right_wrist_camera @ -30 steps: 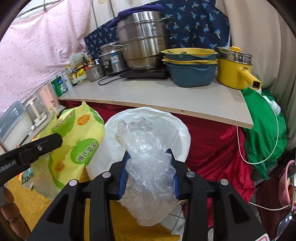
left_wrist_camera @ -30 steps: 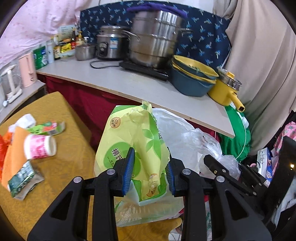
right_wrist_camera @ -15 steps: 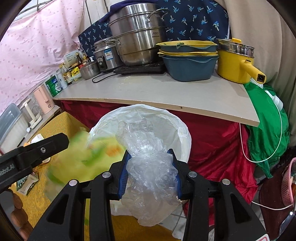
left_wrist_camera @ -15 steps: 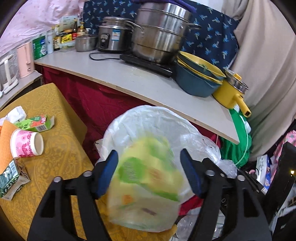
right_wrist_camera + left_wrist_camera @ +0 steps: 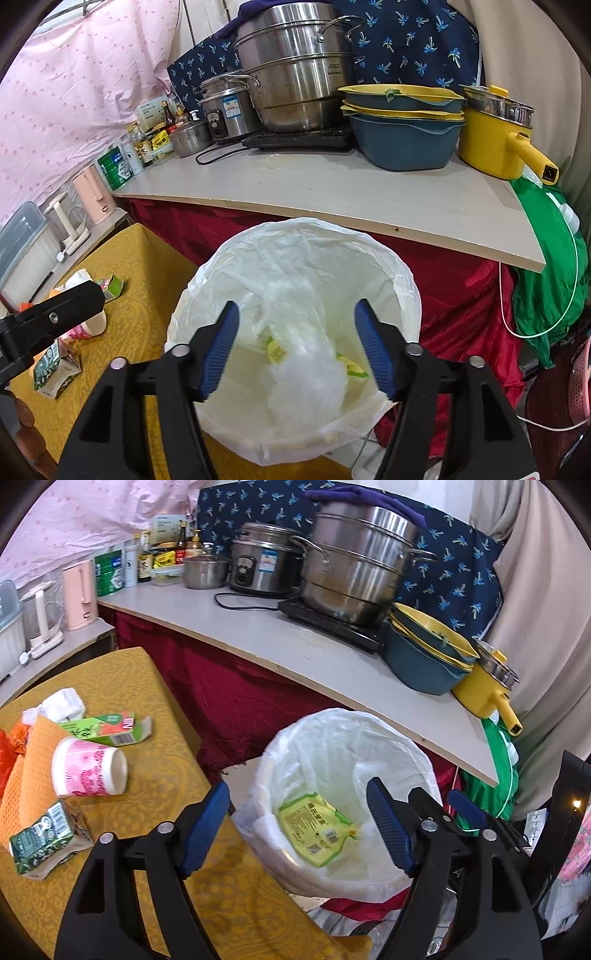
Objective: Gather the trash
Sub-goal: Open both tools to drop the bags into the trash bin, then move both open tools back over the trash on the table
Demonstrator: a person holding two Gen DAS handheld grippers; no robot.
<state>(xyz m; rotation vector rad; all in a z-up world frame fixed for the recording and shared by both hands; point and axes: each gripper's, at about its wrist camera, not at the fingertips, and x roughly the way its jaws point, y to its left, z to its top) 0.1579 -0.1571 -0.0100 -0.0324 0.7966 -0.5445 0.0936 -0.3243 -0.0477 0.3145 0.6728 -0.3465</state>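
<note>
The bin with a white liner (image 5: 369, 723) stands beside the yellow-clothed table (image 5: 155, 746). A yellow-green snack bag (image 5: 317, 827) lies inside it. My left gripper (image 5: 297, 827) hovers over the bin's near rim, its jaws opening with nothing between the pads. My right gripper (image 5: 299, 347) is above the same bin (image 5: 306, 229), jaws also opening. Crumpled clear plastic (image 5: 306, 373) sits loose below them on top of the snack bag. On the table lie a pink flowered paper cup (image 5: 88, 771), a green carton (image 5: 107, 729), a crushed green carton (image 5: 40, 834), a white tissue (image 5: 62, 701) and an orange cloth (image 5: 35, 760).
Behind the bin runs a grey counter (image 5: 295, 642) draped in red cloth. It carries steel pots (image 5: 354, 561), stacked blue and yellow bowls (image 5: 424, 657) and a yellow pot (image 5: 487, 686). A green bag (image 5: 550, 266) hangs at the right, and a pink kettle (image 5: 79, 594) stands at the left.
The left gripper opened and the yellow-green bag dropped into the bin. The right gripper then opened and the clear plastic fell in too. Both grippers moved closer over the bin.
</note>
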